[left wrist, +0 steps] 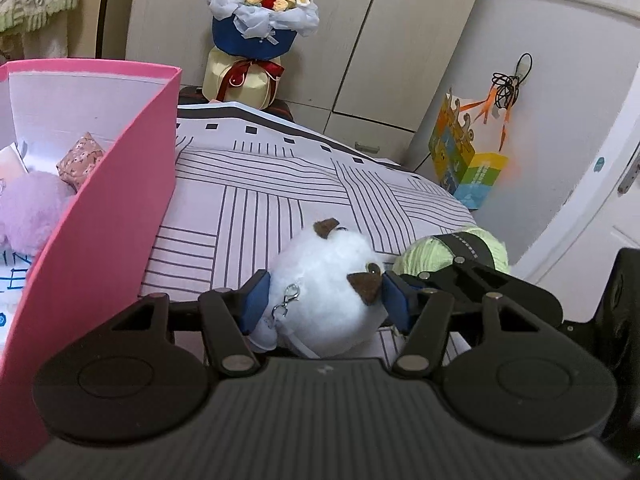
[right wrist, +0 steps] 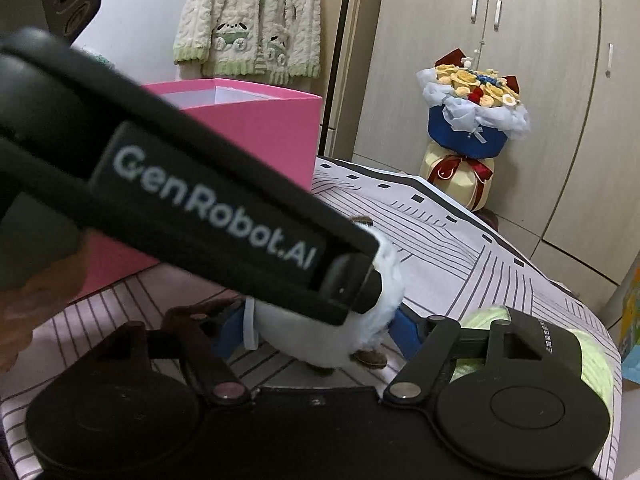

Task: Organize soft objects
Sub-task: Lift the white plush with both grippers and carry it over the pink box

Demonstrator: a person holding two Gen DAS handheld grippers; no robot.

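Fingers (left wrist: 256, 300) of the left gripper (left wrist: 326, 300) are clamped on a white plush toy (left wrist: 324, 296), low and centre in frame over the striped table (left wrist: 256, 184). Right gripper (right wrist: 320, 334) fingers also flank the toy, apparently touching; their grip I cannot tell. Green yarn (left wrist: 436, 254) sits right, a pink box (left wrist: 100, 216) left.

The fluffy toy (left wrist: 324, 300) is looking white, with brown ears. The left hand-held gripper (left wrist: 326, 300) is showing black arms and blue pads (left wrist: 256, 300). The box (left wrist: 120, 184) is looking pink outside and white inside. A purple fluffy ball (left wrist: 32, 208) is sitting in it. The yarn ball (left wrist: 428, 256) is looking light green. The cloth (left wrist: 280, 184) is showing dark stripes on pale pink. The bouquet (left wrist: 260, 4) is showing yellow flowers in blue wrap.
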